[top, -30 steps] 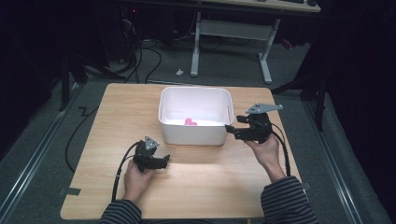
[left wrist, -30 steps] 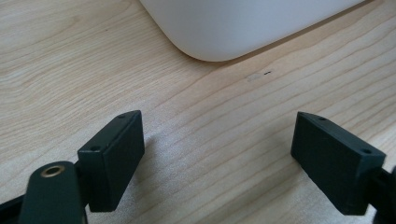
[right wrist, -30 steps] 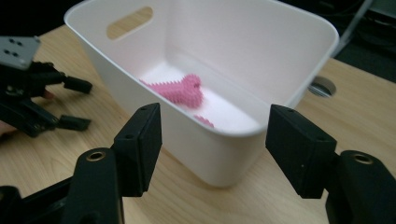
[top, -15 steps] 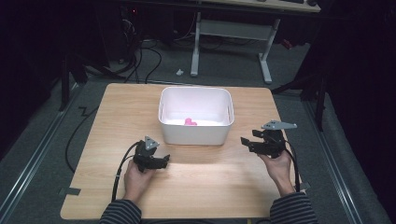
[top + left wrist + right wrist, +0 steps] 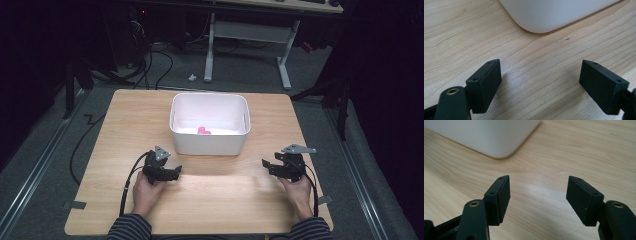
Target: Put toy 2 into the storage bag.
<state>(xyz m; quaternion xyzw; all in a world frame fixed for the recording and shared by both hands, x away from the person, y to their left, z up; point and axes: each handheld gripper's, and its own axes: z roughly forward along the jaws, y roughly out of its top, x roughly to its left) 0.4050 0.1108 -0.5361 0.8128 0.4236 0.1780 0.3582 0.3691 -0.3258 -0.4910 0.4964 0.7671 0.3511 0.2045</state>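
Observation:
A white bin (image 5: 207, 142) stands on the wooden table (image 5: 220, 205), with a small pink thing (image 5: 204, 131) lying inside it. My left gripper (image 5: 176, 171) rests low on the table in front of the bin's left corner, open, and bare wood lies between its jaws (image 5: 541, 80). Off the bin's front right corner my right gripper (image 5: 265, 165) sits low over the table. Its jaws have just been opening and stand apart with nothing between them (image 5: 537, 195). A bin corner (image 5: 554, 15) shows ahead of the left jaws, and another corner (image 5: 486, 135) ahead of the right.
The table's front edge (image 5: 200, 232) runs close under the person's striped sleeves. A cable (image 5: 127, 182) trails from the left gripper over the table. Beyond the table stand white desk legs (image 5: 210, 50) and floor cables (image 5: 150, 65).
The right gripper has come down and back from beside the bin's right rim to low over the table at the front right. The left gripper has stayed put.

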